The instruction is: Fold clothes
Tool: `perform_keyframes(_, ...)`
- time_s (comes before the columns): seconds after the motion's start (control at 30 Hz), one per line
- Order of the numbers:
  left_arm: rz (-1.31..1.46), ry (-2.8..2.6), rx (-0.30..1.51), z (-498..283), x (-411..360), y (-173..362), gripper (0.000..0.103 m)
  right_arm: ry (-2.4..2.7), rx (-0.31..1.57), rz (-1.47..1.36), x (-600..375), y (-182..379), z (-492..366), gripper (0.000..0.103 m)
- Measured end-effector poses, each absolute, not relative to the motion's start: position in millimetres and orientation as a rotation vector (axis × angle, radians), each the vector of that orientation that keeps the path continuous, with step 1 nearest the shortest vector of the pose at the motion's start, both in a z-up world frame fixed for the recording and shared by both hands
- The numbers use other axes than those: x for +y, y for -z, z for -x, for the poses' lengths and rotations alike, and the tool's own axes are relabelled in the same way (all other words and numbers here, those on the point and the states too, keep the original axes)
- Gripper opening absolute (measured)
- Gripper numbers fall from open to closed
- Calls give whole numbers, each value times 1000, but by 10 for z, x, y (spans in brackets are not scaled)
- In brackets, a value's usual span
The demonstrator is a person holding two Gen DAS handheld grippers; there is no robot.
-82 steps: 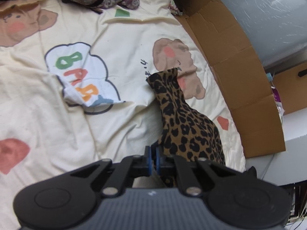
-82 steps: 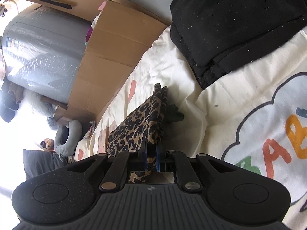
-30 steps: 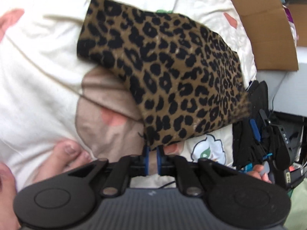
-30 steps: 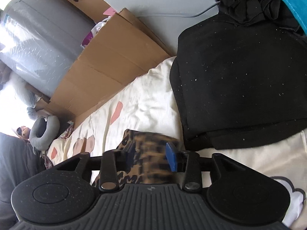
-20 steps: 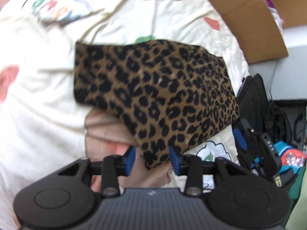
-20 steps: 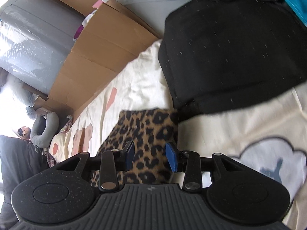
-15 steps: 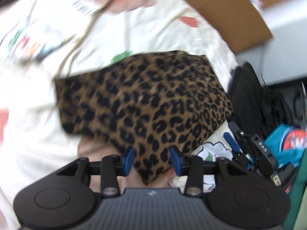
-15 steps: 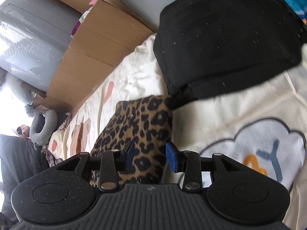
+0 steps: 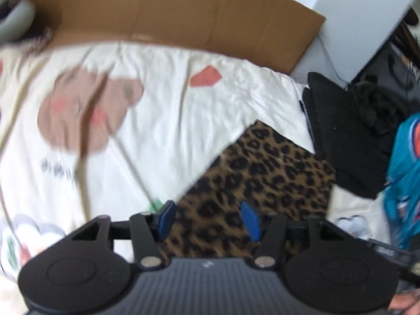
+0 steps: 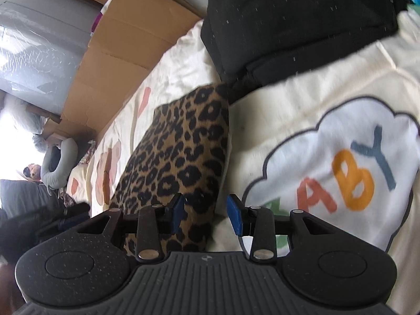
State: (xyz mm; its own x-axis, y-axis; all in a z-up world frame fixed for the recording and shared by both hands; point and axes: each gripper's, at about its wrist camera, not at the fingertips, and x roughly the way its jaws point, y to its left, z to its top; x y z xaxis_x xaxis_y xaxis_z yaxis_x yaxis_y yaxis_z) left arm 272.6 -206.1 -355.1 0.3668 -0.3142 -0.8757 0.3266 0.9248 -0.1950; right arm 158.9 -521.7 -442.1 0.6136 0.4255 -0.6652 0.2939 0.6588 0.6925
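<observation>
A folded leopard-print garment (image 9: 260,181) lies flat on the cream printed bedspread (image 9: 162,120), next to a folded black garment (image 9: 344,136). My left gripper (image 9: 208,219) is open and empty, just above the leopard garment's near edge. In the right wrist view the leopard garment (image 10: 181,155) lies beside the black garment (image 10: 294,23). My right gripper (image 10: 206,211) is open and empty, over the leopard garment's near corner.
Flattened cardboard (image 9: 183,13) stands along the far side of the bed. A teal garment (image 9: 404,173) lies at the right. A grey wrapped bulk (image 10: 39,42) and a grey neck pillow (image 10: 59,165) lie past the bed. The bedspread bears a "BABY" cloud print (image 10: 338,178).
Both grippers let go of the leopard garment and opened. The garment went from hanging to lying flat by the black garment. The left gripper swung toward the cardboard; the right drew back.
</observation>
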Motion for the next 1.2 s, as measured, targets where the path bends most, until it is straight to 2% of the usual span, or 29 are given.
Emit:
perform_keyframes(0.17, -60, 476, 1135, -2849, -2130, 3721, 56, -95, 953, -911, -5142, 4512, -1559, 41)
perform_keyframes(0.23, -62, 508, 1146, -2864, -2143, 3789, 51, -103, 953, -913, -5116, 4513, -1555, 41)
perform_keyframes(0.37, -81, 544, 1157, -2882, -2166, 3894, 46, -102, 956, -913, -5094, 4521, -1547, 41)
perform_keyframes(0.4, -84, 555, 1158, -2885, -2177, 3912, 42, -101, 956, -914, -5090, 4522, -1545, 41)
perform_keyframes(0.53, -111, 570, 1150, -2894, -2193, 3934, 5, -101, 953, -919, -5071, 4531, -1550, 41)
perform_keyframes(0.57, -116, 579, 1146, -2897, -2193, 3926, 3, -99, 953, -922, -5069, 4535, -1551, 41)
perform_keyframes(0.77, -208, 594, 1087, -2932, -2231, 3786, 1, -99, 946, -931, -5063, 4528, -1589, 41)
perform_keyframes(1.07, -280, 626, 1102, -2953, -2259, 4060, 1, -112, 926, -1042, -5087, 4687, -1658, 40)
perform_keyframes(1.13, -299, 645, 1099, -2955, -2264, 4078, 1, -114, 931, -1066, -5096, 4714, -1670, 38)
perform_keyframes(1.2, -304, 656, 1100, -2956, -2249, 4094, 1, -127, 924, -1060, -5093, 4644, -1672, 30)
